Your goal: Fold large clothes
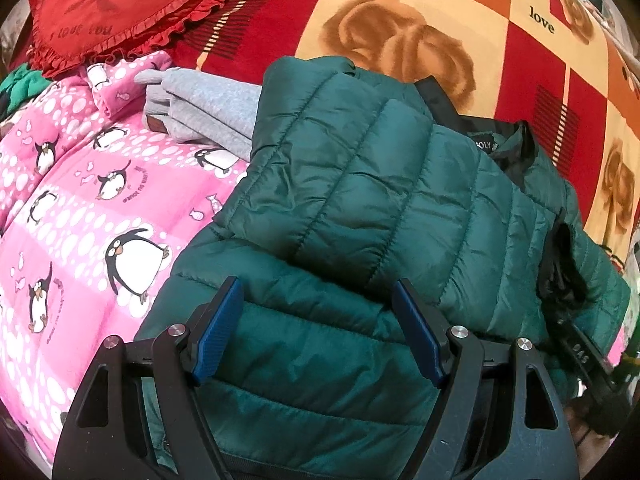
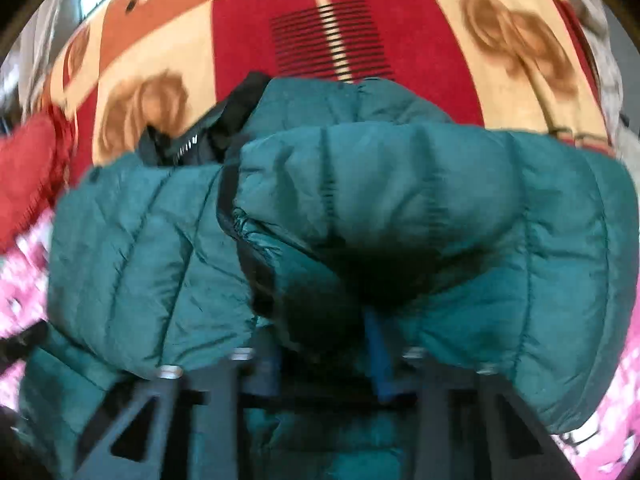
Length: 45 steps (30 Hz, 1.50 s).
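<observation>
My right hand-held gripper clenches a fold of the quilted dark-green puffer jacket lying on the bed; I carry it toward ten o'clock, left hand-held gripper released, pressing flat.

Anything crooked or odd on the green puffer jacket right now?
The green quilted puffer jacket has its sleeve folded slantwise across the body, and the black collar lining pokes out at the top. Nothing looks damaged.

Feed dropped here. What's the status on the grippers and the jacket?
Left hand-held gripper open, over green puffer jacket. Right hand-held gripper shut on jacket sleeve, mid-fold. Grey sweater beside, clear.
</observation>
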{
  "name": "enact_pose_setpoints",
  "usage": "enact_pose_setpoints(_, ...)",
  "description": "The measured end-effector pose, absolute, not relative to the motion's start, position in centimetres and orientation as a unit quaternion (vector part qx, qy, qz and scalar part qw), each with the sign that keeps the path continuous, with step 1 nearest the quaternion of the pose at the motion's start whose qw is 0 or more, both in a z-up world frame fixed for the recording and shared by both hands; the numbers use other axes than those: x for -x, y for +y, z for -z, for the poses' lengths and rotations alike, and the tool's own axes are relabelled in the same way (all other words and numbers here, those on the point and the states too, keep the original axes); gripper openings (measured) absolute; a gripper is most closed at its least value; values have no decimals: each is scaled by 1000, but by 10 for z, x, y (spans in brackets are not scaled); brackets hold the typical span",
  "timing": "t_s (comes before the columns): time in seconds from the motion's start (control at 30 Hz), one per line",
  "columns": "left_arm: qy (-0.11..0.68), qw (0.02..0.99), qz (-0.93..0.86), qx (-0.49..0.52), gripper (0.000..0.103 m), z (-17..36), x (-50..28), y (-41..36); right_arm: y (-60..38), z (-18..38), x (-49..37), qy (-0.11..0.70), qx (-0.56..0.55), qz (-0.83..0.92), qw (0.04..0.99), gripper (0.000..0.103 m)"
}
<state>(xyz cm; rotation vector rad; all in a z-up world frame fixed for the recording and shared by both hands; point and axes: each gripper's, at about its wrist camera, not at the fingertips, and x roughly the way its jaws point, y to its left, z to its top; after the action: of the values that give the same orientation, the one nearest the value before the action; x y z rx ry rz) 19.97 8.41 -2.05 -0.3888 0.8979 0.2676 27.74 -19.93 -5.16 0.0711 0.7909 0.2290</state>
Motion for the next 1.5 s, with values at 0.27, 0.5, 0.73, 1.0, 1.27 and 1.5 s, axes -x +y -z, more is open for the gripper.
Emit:
enact_pose_setpoints(0.27,423,875,-130,198,77,17,-196,88,-151,9,-246,300,-60,-262,915,14)
enact_pose_setpoints(0.5,424,875,-127,198,77,19,-197,86,-90,43,-249,345,-34,-326,879,31)
enact_pose_setpoints(0.73,410,877,-119,221,77,16,-195,91,-117,14,-237,304,-91,-334,887,76)
enact_pose_setpoints(1.0,347,899,-19,267,77,-4,-189,78,-181,-27,-212,250,-37,-175,952,76)
enact_pose_setpoints(1.27,352,905,114,209,77,5,-235,23,-296,-7,-229,302,-131,2,944,76)
enact_pose_setpoints(1.5,368,888,140,238,18,16,-254,32,-308,-3,-227,308,-128,15,943,76)
